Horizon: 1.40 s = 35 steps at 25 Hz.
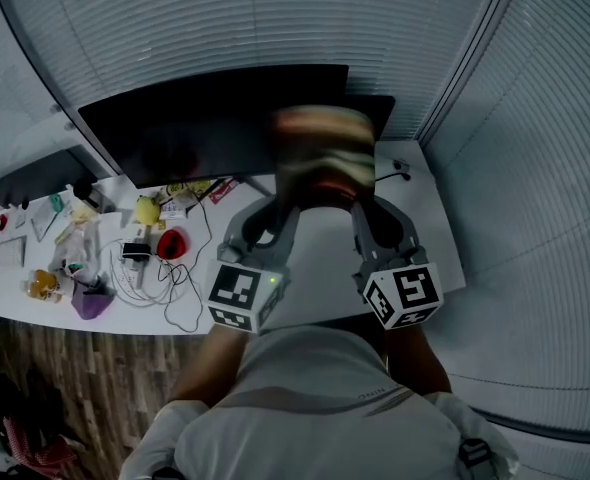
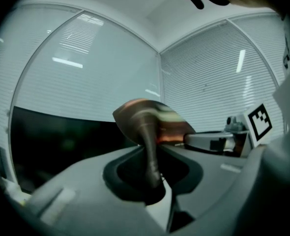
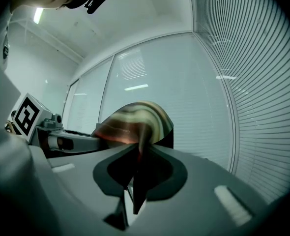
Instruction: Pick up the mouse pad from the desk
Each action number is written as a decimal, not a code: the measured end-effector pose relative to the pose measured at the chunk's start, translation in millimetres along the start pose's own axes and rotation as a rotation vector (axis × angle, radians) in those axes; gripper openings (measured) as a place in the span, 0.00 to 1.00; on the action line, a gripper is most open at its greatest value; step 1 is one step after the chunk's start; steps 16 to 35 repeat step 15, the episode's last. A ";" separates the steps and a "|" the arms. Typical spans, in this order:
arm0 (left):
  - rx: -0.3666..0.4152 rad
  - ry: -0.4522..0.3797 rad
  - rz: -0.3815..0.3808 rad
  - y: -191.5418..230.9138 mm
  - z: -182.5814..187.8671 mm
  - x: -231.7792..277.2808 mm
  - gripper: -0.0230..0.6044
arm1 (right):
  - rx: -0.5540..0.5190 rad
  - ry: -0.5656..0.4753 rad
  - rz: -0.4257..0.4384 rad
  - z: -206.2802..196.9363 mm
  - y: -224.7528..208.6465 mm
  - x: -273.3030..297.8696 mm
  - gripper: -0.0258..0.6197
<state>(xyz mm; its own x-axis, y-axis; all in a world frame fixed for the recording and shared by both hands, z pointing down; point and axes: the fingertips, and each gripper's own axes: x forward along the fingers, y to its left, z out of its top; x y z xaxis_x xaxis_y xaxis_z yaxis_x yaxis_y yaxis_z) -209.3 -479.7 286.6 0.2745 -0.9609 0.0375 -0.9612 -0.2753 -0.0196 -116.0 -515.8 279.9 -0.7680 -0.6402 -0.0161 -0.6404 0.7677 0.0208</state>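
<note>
Below both claws spreads the white desk point(image 1: 430, 218). Ahead of them stands a dark monitor point(image 1: 205, 133). Between them the striped mouse pad point(image 1: 320, 153) hangs clear of the desk, with the left claw point(image 1: 280, 208) clenched on one edge and the right claw point(image 1: 363, 211) on the other.

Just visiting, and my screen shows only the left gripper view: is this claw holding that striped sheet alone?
Observer: No. The right gripper is shut on the mouse pad too, at its other edge.
Operator: Is it off the desk?
Observer: Yes. The head view shows it held up clear of the white desk.
Operator: What else lies there?
Observer: A red mouse and loose cables, at the desk's left end.
</note>
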 end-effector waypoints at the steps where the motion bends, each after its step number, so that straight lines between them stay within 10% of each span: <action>1: -0.007 -0.002 -0.003 0.4 -1.3 0.5 0.16 | 0.002 0.000 0.002 -0.6 0.2 0.3 0.09; 35: -0.048 0.003 -0.003 -0.9 -8.5 -5.1 0.16 | 0.007 0.027 0.012 -5.1 3.2 -3.1 0.09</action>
